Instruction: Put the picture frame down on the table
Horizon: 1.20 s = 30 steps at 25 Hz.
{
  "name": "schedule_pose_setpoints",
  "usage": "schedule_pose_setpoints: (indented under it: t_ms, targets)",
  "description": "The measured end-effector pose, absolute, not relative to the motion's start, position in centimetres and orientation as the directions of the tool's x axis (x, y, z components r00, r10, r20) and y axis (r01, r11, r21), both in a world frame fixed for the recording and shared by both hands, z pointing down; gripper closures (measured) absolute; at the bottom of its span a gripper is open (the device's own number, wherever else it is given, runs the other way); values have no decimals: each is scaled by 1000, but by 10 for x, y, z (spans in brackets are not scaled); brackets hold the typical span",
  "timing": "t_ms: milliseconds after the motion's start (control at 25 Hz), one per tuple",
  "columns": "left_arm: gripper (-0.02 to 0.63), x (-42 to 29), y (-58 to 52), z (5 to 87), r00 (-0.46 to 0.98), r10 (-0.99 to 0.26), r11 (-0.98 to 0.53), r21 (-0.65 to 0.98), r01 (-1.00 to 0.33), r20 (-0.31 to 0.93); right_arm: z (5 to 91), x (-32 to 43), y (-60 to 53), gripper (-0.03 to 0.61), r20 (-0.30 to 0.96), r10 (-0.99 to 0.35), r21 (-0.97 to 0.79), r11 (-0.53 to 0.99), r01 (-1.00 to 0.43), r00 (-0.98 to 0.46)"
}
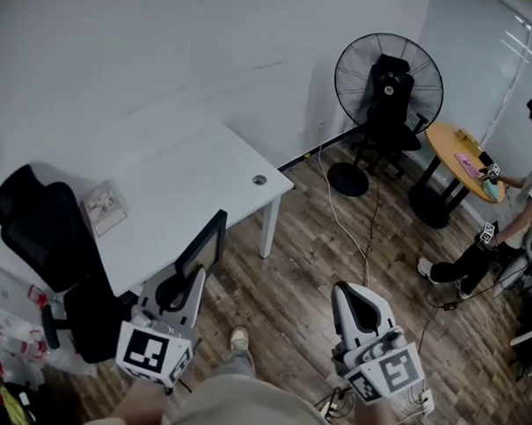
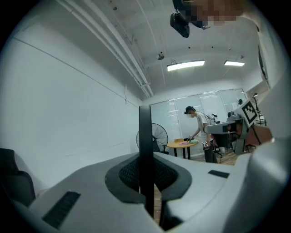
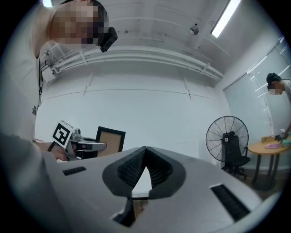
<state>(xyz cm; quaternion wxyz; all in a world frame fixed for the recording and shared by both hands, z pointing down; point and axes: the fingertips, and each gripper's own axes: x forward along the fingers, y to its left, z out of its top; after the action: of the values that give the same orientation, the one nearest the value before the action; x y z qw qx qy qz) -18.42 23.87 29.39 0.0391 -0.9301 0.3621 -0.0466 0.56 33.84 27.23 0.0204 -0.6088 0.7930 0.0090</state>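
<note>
Picture frame [image 1: 203, 245]: black-edged and rectangular, standing upright on its edge. The right gripper view shows a tan panel inside the dark border. The left gripper view shows it edge-on, as a thin dark bar.
Frame's place: up in the left gripper [image 1: 189, 280], by the near edge of the white table [image 1: 193, 173], not lying on it.
Left gripper: its jaws are clamped narrowly on the frame's lower edge, one ribbed pad on each face. The marker cube is at the person's end.
Right gripper [image 1: 345, 292]: its jaws are pressed together at the tips with nothing between them. It hangs over the wooden floor [image 1: 303, 279], well apart from the frame.
Table top: a small flat packet [image 1: 105, 206] lies near the far left and a round cable hole [image 1: 259, 180] sits near the right end.
Beside the table: a black office chair [image 1: 41, 233] stands at the left.
Farther off: a standing fan [image 1: 388, 79] with a black chair in front of it, a round wooden table [image 1: 453, 154], and a second person [image 1: 512, 214] at that table.
Hard to make out: whether the tan panel is the frame's front or back. From the head view, only the frame's dark rim shows. The packet's print is too small to read.
Cut off: the frame's bottom edge is hidden inside the jaws, and the second person is clipped by the picture's right edge.
</note>
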Motion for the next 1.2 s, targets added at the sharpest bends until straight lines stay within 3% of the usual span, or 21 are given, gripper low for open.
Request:
schedule_pose_setpoints:
  t_ms: [520, 1200]
  targets:
    - [572, -172, 88, 293, 781, -620, -784, -75, -616, 68, 268, 12, 188, 555, -7, -979, 9, 201, -979, -201]
    - [572, -152, -15, 329, 790, -608, -794, -39, -607, 75, 307, 41, 75, 555, 27, -984, -3, 175, -985, -175]
